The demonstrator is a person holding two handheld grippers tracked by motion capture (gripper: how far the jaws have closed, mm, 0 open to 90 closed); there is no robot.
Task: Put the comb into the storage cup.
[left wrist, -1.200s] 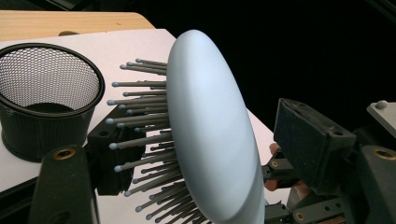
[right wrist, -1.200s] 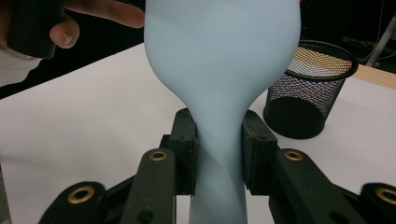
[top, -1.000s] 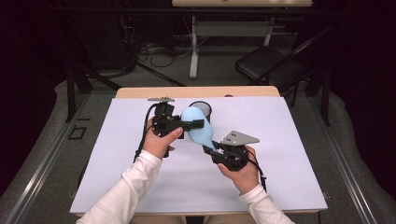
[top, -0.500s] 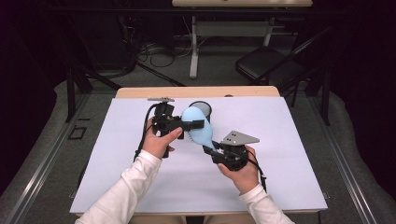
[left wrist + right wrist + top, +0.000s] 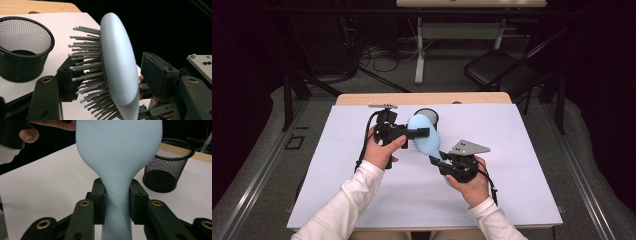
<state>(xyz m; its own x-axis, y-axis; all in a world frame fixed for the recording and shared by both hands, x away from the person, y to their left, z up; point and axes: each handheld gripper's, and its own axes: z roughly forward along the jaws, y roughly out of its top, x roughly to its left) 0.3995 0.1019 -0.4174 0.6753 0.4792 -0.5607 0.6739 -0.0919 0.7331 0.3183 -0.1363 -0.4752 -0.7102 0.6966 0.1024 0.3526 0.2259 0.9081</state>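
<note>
My right gripper (image 5: pixel 116 205) holds the blue hairbrush (image 5: pixel 424 137) tight by its thin handle, up in the air over the white table (image 5: pixel 522 165), near the black mesh cup (image 5: pixel 23 47). My left gripper (image 5: pixel 110 82) has just been closing around the brush head, one jaw in the bristles, but it is not squeezing yet. I think this is the pass from hand to hand, so next my left should pinch the head firmly before my right lets go.

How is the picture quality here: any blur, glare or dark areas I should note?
High view: white table evenly lit, surroundings very dark. Left gripper view: hairbrush sharp, bristle tips crisp, black backdrop. Right gripper view: brush handle slightly soft up close, mesh cup fairly clear, no glare.
</note>
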